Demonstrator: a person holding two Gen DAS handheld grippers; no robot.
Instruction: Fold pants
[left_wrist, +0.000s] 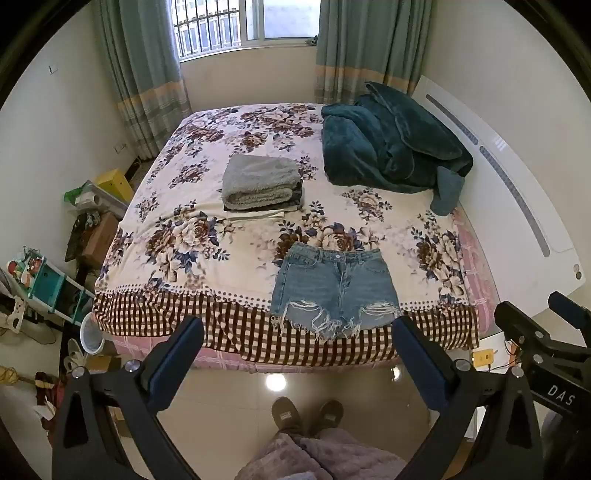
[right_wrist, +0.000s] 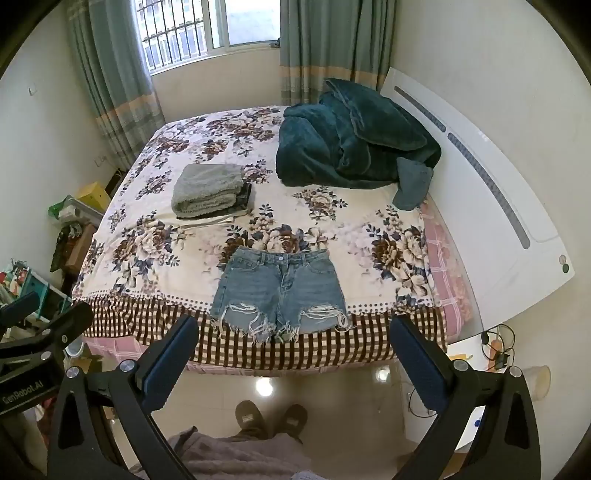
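Note:
Blue denim shorts (left_wrist: 334, 286) with frayed hems lie flat and unfolded near the front edge of the floral bed (left_wrist: 207, 243), waistband away from me. They also show in the right wrist view (right_wrist: 280, 291). My left gripper (left_wrist: 295, 336) is open and empty, held above the floor in front of the bed, short of the shorts. My right gripper (right_wrist: 295, 336) is open and empty at about the same distance. The right gripper's body shows at the right edge of the left wrist view (left_wrist: 546, 347).
A stack of folded clothes topped by a grey fleece (left_wrist: 260, 182) sits mid-bed. A crumpled teal blanket (left_wrist: 388, 144) lies by the white headboard (left_wrist: 517, 192). Clutter and shelves (left_wrist: 44, 284) stand left of the bed. My slippered feet (left_wrist: 306, 413) are on the tiled floor.

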